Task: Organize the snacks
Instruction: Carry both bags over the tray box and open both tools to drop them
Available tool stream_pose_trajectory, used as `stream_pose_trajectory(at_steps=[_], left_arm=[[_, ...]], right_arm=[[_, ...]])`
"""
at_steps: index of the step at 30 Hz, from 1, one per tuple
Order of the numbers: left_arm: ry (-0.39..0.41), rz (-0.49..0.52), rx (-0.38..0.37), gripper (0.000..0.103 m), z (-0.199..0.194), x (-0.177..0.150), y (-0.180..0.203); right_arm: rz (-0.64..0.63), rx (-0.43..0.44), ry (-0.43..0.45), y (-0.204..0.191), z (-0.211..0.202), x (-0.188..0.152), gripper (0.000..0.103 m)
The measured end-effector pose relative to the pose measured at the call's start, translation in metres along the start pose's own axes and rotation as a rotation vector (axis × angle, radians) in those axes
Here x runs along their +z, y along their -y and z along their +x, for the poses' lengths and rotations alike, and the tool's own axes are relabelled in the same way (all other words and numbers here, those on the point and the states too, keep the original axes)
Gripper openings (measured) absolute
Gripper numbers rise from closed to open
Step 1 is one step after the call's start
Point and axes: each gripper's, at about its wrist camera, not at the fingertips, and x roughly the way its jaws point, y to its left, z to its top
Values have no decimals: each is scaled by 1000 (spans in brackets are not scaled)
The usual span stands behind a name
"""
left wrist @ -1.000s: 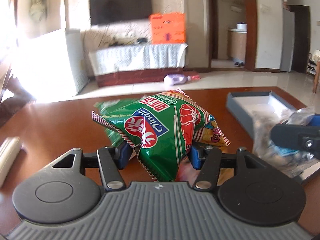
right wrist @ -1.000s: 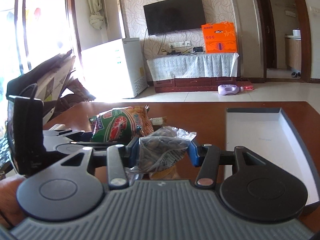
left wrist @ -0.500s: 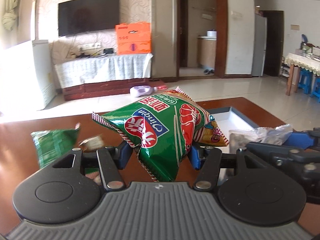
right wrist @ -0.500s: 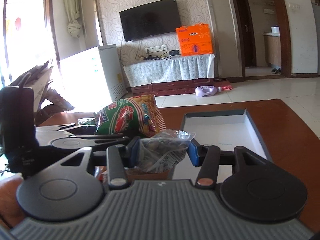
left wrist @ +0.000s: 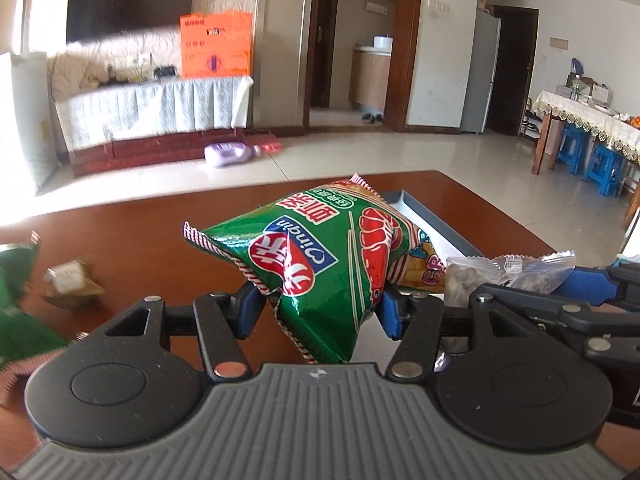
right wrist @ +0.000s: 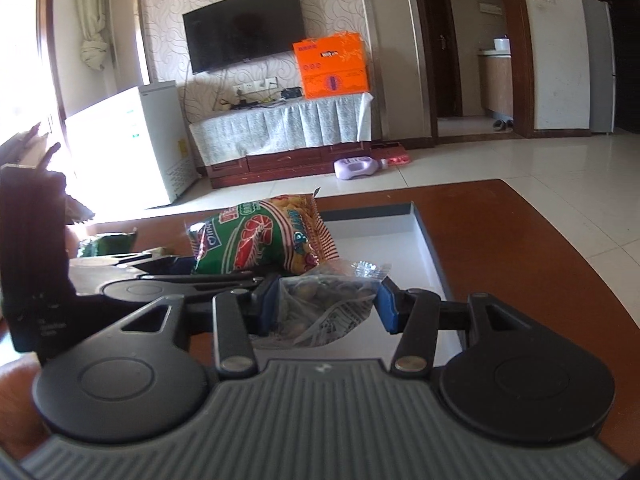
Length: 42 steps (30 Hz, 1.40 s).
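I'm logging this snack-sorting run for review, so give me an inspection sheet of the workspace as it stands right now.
Surface: reddish-brown wooden table, glossy.
Job's things: green foil shrimp-cracker bag; clear plastic nut packet; shallow grey tray with white floor, nothing seen lying in it.
Clutter: small brown wrapped snack and green packet on the table's left side.
Grippers: left tongs clamp the green bag; right tongs clamp the nut packet, at the tray's near end.
Cables: wires below the wall television.
Surroundings: orange carton, purple bottle on the floor.
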Motion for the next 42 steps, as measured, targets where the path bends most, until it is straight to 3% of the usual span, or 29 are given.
stream_pose_trajectory(at_steps=[12,19,27,31,42], left_arm=[[-5,52,-59,63,54,12,19],[-61,37,-94,64,86,24,11],[-107,96,-127,64,96,27,15],[-126,118,-46,74,102,31,19],[-130,129,-101,73,95,27,11]], right_arm=[[38,-89,-93,14,15,-13,52],[6,-87,-145,8,20,-21,52],[3,-62,-163,6,24,-17,52],[-14,-47,-177,-3,29,-15,52],[-33,-51,-188,-4,36,-19,52]])
